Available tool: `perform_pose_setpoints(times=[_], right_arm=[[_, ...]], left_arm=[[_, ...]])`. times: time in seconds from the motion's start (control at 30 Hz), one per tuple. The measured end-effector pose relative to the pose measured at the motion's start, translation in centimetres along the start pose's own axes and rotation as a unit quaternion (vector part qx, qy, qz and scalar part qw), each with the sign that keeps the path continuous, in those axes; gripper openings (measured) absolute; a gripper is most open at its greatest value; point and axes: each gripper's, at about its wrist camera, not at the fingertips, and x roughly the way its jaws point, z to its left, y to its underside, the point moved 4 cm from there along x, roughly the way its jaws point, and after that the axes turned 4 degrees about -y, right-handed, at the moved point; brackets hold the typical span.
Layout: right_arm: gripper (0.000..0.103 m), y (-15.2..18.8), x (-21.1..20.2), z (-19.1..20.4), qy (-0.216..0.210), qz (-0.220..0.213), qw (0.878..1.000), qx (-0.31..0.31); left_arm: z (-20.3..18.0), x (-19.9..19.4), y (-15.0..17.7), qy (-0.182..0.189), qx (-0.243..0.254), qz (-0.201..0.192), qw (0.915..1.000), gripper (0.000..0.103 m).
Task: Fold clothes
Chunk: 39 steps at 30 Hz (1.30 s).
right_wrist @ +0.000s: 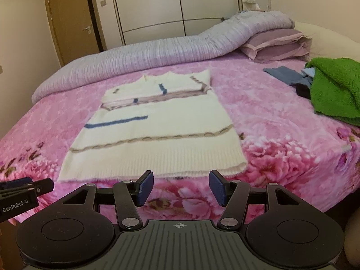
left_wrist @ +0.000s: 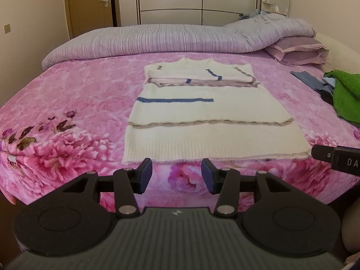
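On the bed (left_wrist: 67, 85), a white sweater (left_wrist: 211, 117) is laid flat, sleeves folded in. Both the left hand-held gripper (left_wrist: 176, 175) and right hand-held gripper (right_wrist: 181, 187) are held wide apart, empty. A clothes pile (right_wrist: 333, 87) is cut off at the frame edge.

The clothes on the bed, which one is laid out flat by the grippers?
The white sweater, sleeves folded across its chest. The green garment and blue clothes lie crumpled in a heap to the right.

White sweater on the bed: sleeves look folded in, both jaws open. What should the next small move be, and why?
Probably lower both grippers to the ribbed hem of the white sweater. The left gripper and right gripper hover open just short of that near edge, holding nothing; the sleeves already lie folded across the chest, so a bottom-to-top fold seems next.
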Motion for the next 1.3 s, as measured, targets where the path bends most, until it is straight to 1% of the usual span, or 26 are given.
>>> perform_pose_setpoints(times=[0.17, 0.37, 0.53, 0.63, 0.7, 0.73, 0.87, 0.93, 1.0, 1.13, 1.23, 1.3], right_arm=[[0.059, -0.6, -0.6, 0.0, 0.001, -0.012, 1.0, 0.002], [0.059, -1.5, 0.6, -0.4, 0.006, -0.005, 1.0, 0.003], [0.059, -1.7, 3.5, -2.2, 0.012, 0.001, 1.0, 0.015], [0.059, -0.7, 6.3, -5.0, 0.025, 0.022, 0.999, 0.035], [0.058, -0.3, 7.7, -7.1, 0.031, 0.035, 0.997, 0.055], [0.059, -0.5, 8.1, -8.1, 0.027, 0.034, 0.997, 0.065], [0.058, -1.6, 9.7, -12.0, 0.003, 0.031, 0.994, 0.101], [0.058, -2.3, 10.7, -13.8, -0.011, 0.034, 0.992, 0.12], [0.058, -2.7, 11.5, -15.3, -0.033, 0.037, 0.988, 0.144], [0.058, -3.1, 12.9, -18.1, -0.076, 0.043, 0.974, 0.211], [0.058, -2.8, 14.2, -19.4, -0.111, 0.059, 0.959, 0.254], [0.058, -2.3, 14.9, -19.8, -0.124, 0.067, 0.952, 0.271]], left_arm=[[0.1, -0.1, -0.7, -0.001, -0.001, -0.007, 1.0, 0.046], [0.5, 1.2, -1.6, -0.003, -0.004, 0.004, 1.0, 0.047], [1.8, 4.8, -1.5, 0.004, -0.011, 0.02, 0.9997, 0.052], [4.6, 8.2, -0.2, 0.022, -0.054, 0.045, 0.9973, 0.051], [6.8, 10.0, 0.5, 0.037, -0.089, 0.062, 0.9934, 0.047], [7.9, 10.8, 0.7, 0.051, -0.107, 0.065, 0.9908, 0.044], [11.4, 14.0, 0.2, 0.111, -0.173, 0.074, 0.9758, 0.041], [12.6, 15.5, -0.1, 0.122, -0.197, 0.081, 0.9695, 0.041], [13.5, 16.9, -0.3, 0.127, -0.213, 0.087, 0.9649, 0.041], [14.7, 19.7, -0.1, 0.142, -0.243, 0.103, 0.954, 0.041], [14.8, 21.2, 0.0, 0.167, -0.258, 0.108, 0.9455, 0.041], [14.6, 21.9, 0.0, 0.185, -0.264, 0.105, 0.941, 0.041]])
